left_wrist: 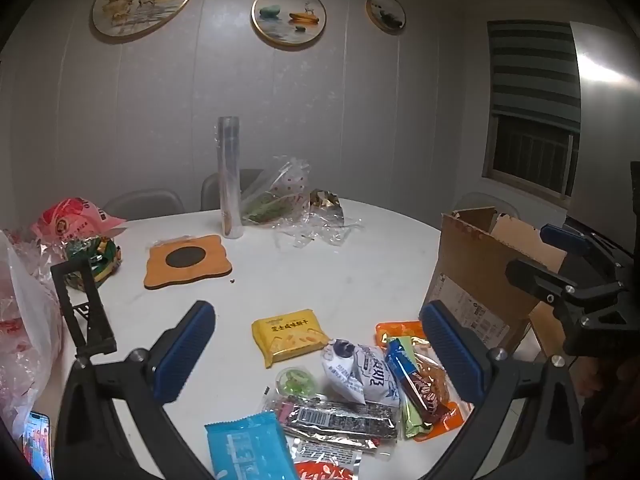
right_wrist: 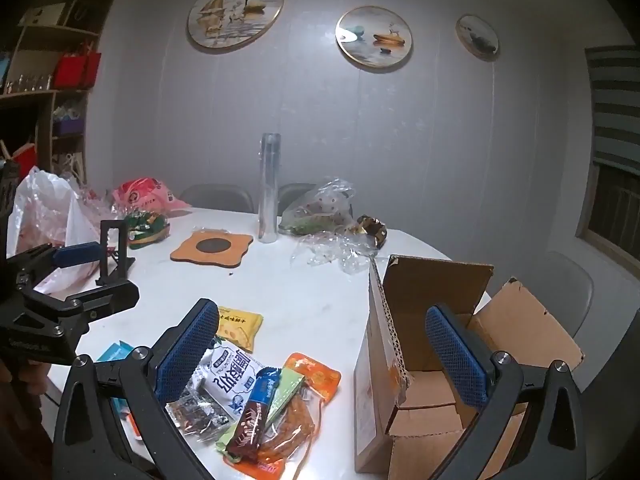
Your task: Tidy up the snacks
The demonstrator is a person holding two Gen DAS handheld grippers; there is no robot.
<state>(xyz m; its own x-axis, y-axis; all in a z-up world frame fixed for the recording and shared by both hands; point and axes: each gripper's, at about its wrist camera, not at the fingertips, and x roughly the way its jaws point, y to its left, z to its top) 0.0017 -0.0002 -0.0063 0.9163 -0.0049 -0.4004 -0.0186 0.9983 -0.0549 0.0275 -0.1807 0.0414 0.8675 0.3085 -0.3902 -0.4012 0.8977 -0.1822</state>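
Note:
A pile of snack packets lies on the white table (left_wrist: 320, 272) near its front edge: a yellow cracker pack (left_wrist: 288, 336), a white milk pouch (left_wrist: 368, 376), a brown chocolate bar (left_wrist: 416, 384), an orange packet (left_wrist: 436, 420), a dark seaweed strip (left_wrist: 340, 420) and a blue packet (left_wrist: 248, 448). My left gripper (left_wrist: 320, 352) is open and empty above the pile. My right gripper (right_wrist: 324, 348) is open and empty, between the pile and the open cardboard box (right_wrist: 432, 360). The same box (left_wrist: 480, 280) stands at the right in the left wrist view.
A tall clear cup stack (left_wrist: 229, 176), an orange coaster (left_wrist: 186, 260), crumpled plastic bags (left_wrist: 296, 200), a pink bag (left_wrist: 76, 216) and a black phone stand (left_wrist: 84, 308) sit farther back. A phone (left_wrist: 38, 444) lies at the front left. Shelves (right_wrist: 48, 80) stand left.

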